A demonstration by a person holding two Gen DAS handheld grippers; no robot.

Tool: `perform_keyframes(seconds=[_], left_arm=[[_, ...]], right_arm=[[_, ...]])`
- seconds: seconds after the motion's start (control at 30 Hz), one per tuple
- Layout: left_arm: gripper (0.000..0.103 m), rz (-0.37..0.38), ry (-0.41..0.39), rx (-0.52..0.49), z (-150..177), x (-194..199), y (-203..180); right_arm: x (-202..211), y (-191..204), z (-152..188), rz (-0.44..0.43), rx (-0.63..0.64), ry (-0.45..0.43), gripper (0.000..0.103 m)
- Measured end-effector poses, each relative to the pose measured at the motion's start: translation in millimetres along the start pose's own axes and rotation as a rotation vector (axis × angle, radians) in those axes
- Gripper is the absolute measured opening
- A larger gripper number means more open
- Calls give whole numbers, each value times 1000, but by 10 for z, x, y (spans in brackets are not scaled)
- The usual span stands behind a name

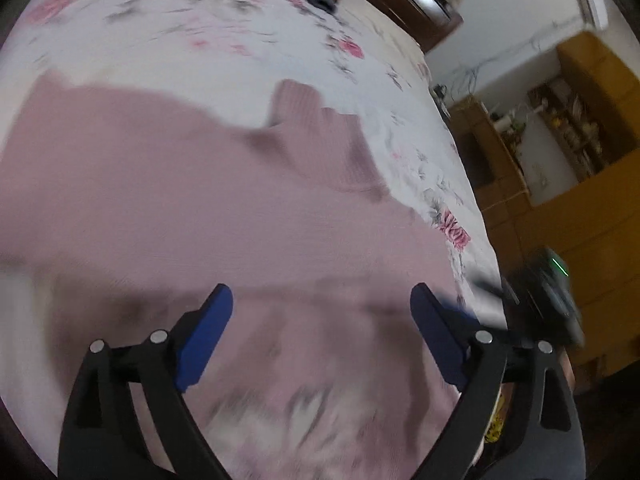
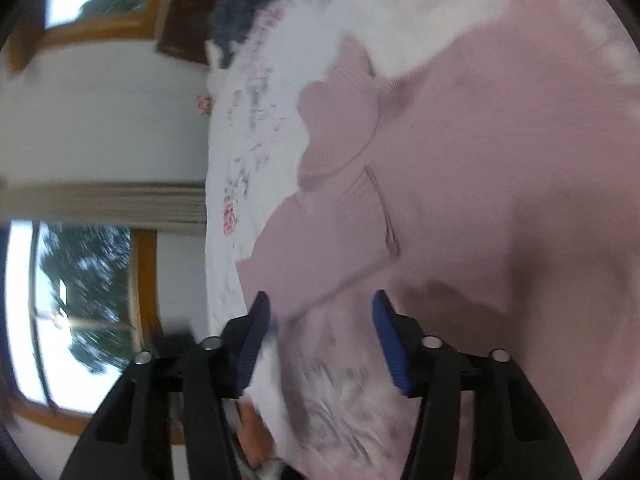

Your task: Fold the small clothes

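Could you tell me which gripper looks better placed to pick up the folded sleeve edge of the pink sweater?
Probably the right gripper: it is open, with the pink sweater's sleeve edge just ahead. The left gripper, also open, faces plain body fabric.

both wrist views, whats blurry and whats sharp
Left wrist view: the open left gripper is sharp, the dusty-pink knit garment smears near the lens. Right wrist view: the open right gripper is sharp, the floral white bedsheet and window streak with motion.
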State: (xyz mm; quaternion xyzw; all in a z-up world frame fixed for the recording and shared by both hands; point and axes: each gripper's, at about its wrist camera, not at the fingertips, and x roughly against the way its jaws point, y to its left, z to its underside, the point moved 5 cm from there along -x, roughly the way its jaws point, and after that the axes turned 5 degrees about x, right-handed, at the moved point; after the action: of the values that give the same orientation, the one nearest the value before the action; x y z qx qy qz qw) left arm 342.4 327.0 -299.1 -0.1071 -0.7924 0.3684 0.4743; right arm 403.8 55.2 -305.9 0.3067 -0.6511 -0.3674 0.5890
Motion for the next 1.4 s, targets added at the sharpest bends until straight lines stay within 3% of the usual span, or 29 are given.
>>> perform_keyframes(seconds=[0.2,0.33,0.43,0.47,0.77,0.93,1.03,1.17,1.4], left_arm=[[90,8,-42,95,444,605,527],[90,23,-71,154,578,886,765],[90,25,-88,182,626,989,852],[90,25,-93,191,640,1038,886],[90,48,-169,190,337,1478,787],[90,81,-197,185,60,1599,612],[90,85,-204,168,-167,1580,488],[90,91,-175,168,-380,1403,390],[90,33,-56,109,-647,597,272]], right_arm=[[-675,-267,-330,172,-51,99,50],[-853,-171,-310,192,-22,120,50],[-882,-80,-338,238,11,120,17],[-856,-5,-347,258,38,111,10],[94,1088,-465,318,337,-59,9],[535,1253,-572,379,396,-119,9],[763,1061,-635,401,376,-148,9],[1000,494,-681,420,296,-155,9],[989,-481,-623,414,170,-115,9]])
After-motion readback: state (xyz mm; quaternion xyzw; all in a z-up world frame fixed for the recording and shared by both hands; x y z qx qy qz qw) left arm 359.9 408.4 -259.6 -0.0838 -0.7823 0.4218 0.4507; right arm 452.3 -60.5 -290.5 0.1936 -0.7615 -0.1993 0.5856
